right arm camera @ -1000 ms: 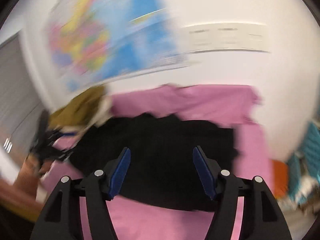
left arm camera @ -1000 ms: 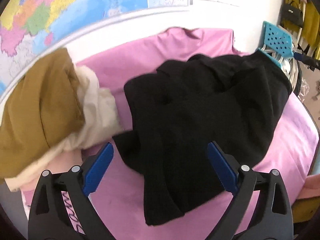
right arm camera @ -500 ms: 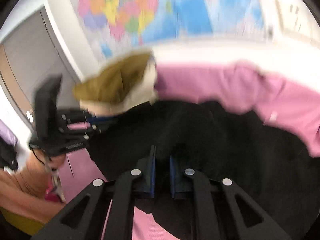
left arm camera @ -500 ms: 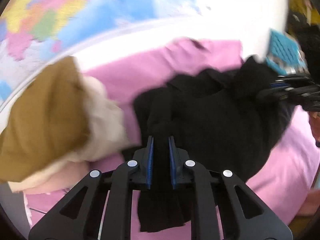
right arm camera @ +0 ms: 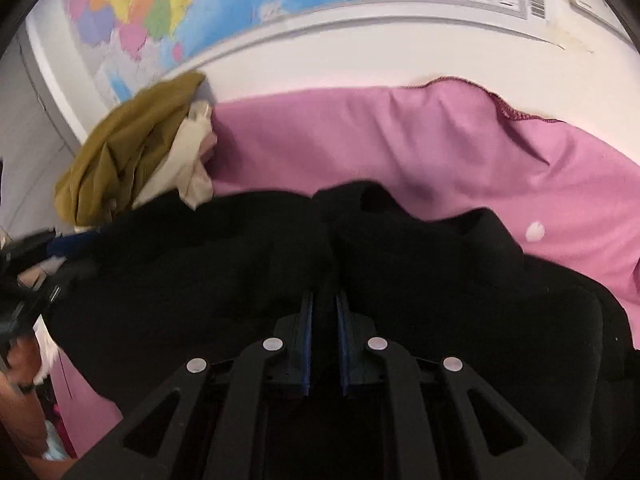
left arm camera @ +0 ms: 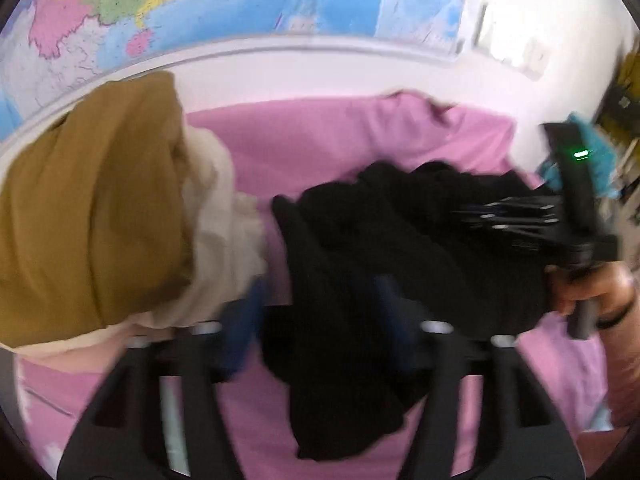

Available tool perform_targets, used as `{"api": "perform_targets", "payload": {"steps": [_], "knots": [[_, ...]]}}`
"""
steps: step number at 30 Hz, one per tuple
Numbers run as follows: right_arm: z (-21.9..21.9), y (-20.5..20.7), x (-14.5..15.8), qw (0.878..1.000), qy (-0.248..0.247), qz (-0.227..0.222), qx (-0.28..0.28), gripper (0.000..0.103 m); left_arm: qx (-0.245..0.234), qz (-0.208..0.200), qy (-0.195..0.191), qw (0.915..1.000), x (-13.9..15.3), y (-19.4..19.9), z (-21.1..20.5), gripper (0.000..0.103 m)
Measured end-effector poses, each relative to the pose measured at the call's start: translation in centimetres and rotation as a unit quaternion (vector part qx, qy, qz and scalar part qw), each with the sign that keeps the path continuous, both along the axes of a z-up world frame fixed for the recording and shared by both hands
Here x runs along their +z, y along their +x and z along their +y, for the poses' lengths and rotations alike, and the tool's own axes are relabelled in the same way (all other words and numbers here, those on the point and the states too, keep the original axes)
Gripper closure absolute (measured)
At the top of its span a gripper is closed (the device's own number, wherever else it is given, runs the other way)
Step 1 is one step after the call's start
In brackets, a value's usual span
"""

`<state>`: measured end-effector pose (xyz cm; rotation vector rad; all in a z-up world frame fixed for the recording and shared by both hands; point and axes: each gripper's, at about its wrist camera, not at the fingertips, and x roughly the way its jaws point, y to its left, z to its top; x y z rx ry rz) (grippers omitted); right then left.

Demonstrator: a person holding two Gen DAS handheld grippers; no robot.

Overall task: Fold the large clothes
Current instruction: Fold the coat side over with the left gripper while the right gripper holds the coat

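Observation:
A black garment (left arm camera: 384, 248) lies bunched on the pink cloth-covered surface (left arm camera: 320, 140). My left gripper (left arm camera: 316, 304) is open, blurred by motion, its blue-padded fingers astride the garment's near fold. My right gripper (right arm camera: 323, 312) is shut on the black garment (right arm camera: 400, 272), pinching a fold between its pads. The right gripper also shows at the right of the left wrist view (left arm camera: 540, 220), at the garment's far edge. The left gripper shows blurred at the left edge of the right wrist view (right arm camera: 36, 248).
A pile of mustard (left arm camera: 92, 208) and cream (left arm camera: 224, 236) clothes lies at the left against the wall; it also shows in the right wrist view (right arm camera: 132, 152). A map (right arm camera: 240, 4) hangs on the wall behind. A teal object (left arm camera: 596, 160) stands far right.
My left gripper was shut on the garment half a second ago and has opened. My right gripper closed on the garment and still holds it.

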<state>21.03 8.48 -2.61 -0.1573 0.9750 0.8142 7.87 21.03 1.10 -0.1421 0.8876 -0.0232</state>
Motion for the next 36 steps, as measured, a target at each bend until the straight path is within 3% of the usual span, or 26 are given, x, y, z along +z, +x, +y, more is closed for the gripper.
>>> {"api": "perform_targets", "payload": {"steps": [1, 2, 3, 4, 5, 6, 8, 10, 12, 14, 16, 17, 18, 19, 21, 22, 26, 29, 30, 31, 32, 34, 36], "knots": [[0.1, 0.2, 0.3, 1.000, 0.001, -0.002, -0.002, 0.093, -0.017, -0.003, -0.011, 0.9998, 0.0, -0.1, -0.2, 0.011], [0.2, 0.0, 0.5, 1.000, -0.002, -0.006, -0.001, 0.092, -0.040, 0.002, -0.020, 0.9990, -0.2, 0.0, -0.7, 0.006], [0.2, -0.4, 0.5, 1.000, -0.007, -0.006, 0.002, 0.089, -0.049, 0.008, -0.012, 0.9987, -0.6, 0.1, -1.5, 0.009], [0.1, -0.7, 0.4, 1.000, -0.008, -0.002, 0.006, 0.087, -0.051, 0.013, 0.002, 0.9986, -0.9, 0.1, -2.4, 0.020], [-0.5, -1.0, 0.9, 1.000, -0.001, -0.001, 0.011, 0.078, -0.055, 0.017, 0.023, 0.9981, -1.3, 0.3, -3.2, 0.040], [-1.0, -1.2, 0.9, 1.000, 0.006, -0.005, 0.011, 0.064, -0.051, 0.022, 0.041, 0.9976, -1.8, 0.5, -3.8, 0.049], [-3.0, -2.4, 2.4, 0.999, 0.030, -0.031, 0.005, 0.049, -0.045, 0.024, 0.051, 0.9974, -2.3, 0.8, -4.0, 0.067], [-5.6, -3.1, 3.8, 0.998, 0.038, -0.052, -0.006, 0.049, -0.035, 0.019, 0.071, 0.9967, -2.3, 0.9, -4.1, 0.070], [-7.1, -3.2, 3.7, 0.997, 0.003, -0.070, -0.021, 0.040, -0.032, 0.018, 0.066, 0.9971, -2.2, 0.9, -3.8, 0.073], [-8.4, -2.4, 2.0, 0.999, -0.032, -0.039, -0.018, 0.038, -0.023, 0.018, 0.062, 0.9977, -2.2, 0.9, -3.0, 0.076], [-9.0, -1.6, 0.1, 0.999, -0.043, 0.002, -0.015, 0.053, -0.012, 0.019, 0.060, 0.9980, -2.2, 0.7, -2.4, 0.081], [-9.1, -1.7, -0.4, 0.998, -0.058, -0.006, -0.013, 0.076, -0.006, 0.020, 0.058, 0.9981, -2.2, 0.8, -2.1, 0.084], [-9.1, -1.9, -0.5, 0.998, -0.058, -0.007, -0.007, 0.092, 0.001, 0.022, 0.055, 0.9982, -2.1, 0.6, -1.8, 0.085], [-9.2, -2.1, -0.5, 0.999, -0.053, -0.008, -0.002, 0.093, 0.005, 0.022, 0.054, 0.9983, -2.1, 0.7, -1.6, 0.086], [-10.0, -3.1, 1.3, 0.996, -0.066, -0.063, -0.022, 0.096, 0.032, 0.023, 0.071, 0.9967, -1.7, 0.2, -1.0, 0.091], [-11.0, -3.3, 2.6, 0.994, -0.057, -0.079, -0.043, 0.096, 0.038, 0.021, 0.076, 0.9961, -1.5, 0.1, -0.7, 0.091], [-13.9, -4.2, 6.1, 0.987, -0.042, -0.128, -0.083, 0.096, 0.002, 0.011, 0.014, 0.9998, -0.8, -0.8, -0.2, 0.088], [-12.8, -4.1, 4.9, 0.987, -0.063, -0.121, -0.082, 0.096, 0.001, 0.001, 0.054, 0.9985, -0.5, -0.6, -1.7, 0.087], [-12.1, -4.0, 4.0, 0.988, -0.078, -0.117, -0.069, 0.096, -0.006, 0.004, 0.038, 0.9993, -0.6, -0.3, -1.8, 0.070], [-11.9, -4.0, 3.6, 0.987, -0.080, -0.122, -0.070, 0.096, -0.022, 0.018, 0.007, 0.9996, -0.8, 0.0, -1.7, 0.035], [-12.1, -3.9, 3.7, 0.989, -0.064, -0.114, -0.070, 0.096, -0.033, 0.020, -0.009, 0.9992, -0.9, 0.0, -1.7, 0.018], [-12.6, -3.6, 3.8, 0.991, -0.033, -0.108, -0.078, 0.096, -0.043, 0.019, 0.006, 0.9989, -1.3, 0.0, -2.1, 0.019], [-12.7, -3.6, 4.5, 0.991, -0.019, -0.110, -0.076, 0.096, -0.051, 0.028, 0.009, 0.9983, -1.9, 0.1, -2.4, 0.028]]}}
